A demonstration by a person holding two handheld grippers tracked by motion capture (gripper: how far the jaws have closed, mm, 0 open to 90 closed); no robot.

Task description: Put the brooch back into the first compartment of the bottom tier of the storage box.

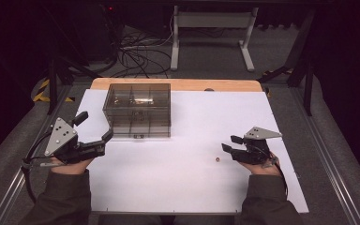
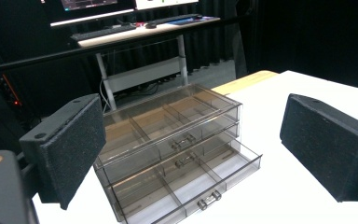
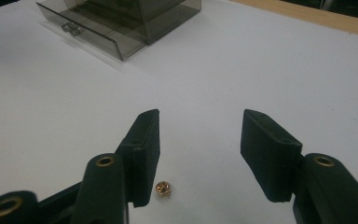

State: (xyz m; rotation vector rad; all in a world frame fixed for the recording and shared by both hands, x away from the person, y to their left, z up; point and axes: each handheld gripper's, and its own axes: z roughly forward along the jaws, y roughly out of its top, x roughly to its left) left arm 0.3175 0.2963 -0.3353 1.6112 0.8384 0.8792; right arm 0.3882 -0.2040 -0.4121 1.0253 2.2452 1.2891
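The right hand-held gripper (image 3: 200, 154) is holding its jaws wide apart over a tiny gold ring (image 3: 162, 189) lying on the white worktop (image 3: 261, 60).

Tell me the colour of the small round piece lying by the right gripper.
The small piece is gold or brass coloured, seen best in the right gripper view.

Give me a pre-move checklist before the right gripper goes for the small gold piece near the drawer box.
1. Right gripper open: ok, jaws spread wide with nothing between them.
2. Small gold piece lined up between the jaws: not ok, it lies on the white table beside one jaw, off centre.
3. Bottom drawer of the drawer box open: ok, pulled out partway.
4. Left gripper free: ok, open and holding nothing, close to the box's front corner.
5. Path from piece to drawer: ok, bare table between them.
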